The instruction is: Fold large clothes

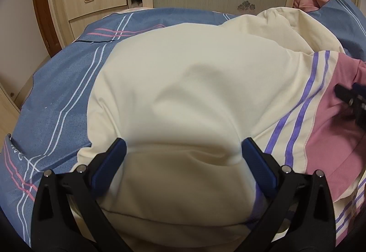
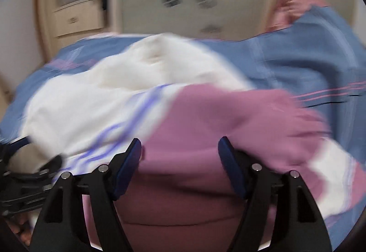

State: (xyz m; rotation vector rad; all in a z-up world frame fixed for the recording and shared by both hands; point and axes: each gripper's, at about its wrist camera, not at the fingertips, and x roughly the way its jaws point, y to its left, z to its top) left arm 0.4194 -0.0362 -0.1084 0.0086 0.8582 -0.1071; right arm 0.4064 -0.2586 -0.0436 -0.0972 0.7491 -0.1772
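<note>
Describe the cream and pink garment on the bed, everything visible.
The garment is soft knit, mostly cream, with a pink sleeve section set off by two purple stripes. It lies rumpled and partly folded on the blue striped bedcover. The left gripper straddles the cream part, the right gripper the pink, jaws apart.

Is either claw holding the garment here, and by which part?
Neither visibly. The left claw stands open over the garment's cream body; the right claw stands open over its pink section.

Left tongs (image 1: 184, 145), right tongs (image 2: 179, 145): black arms, blue pads, silver screws.
</note>
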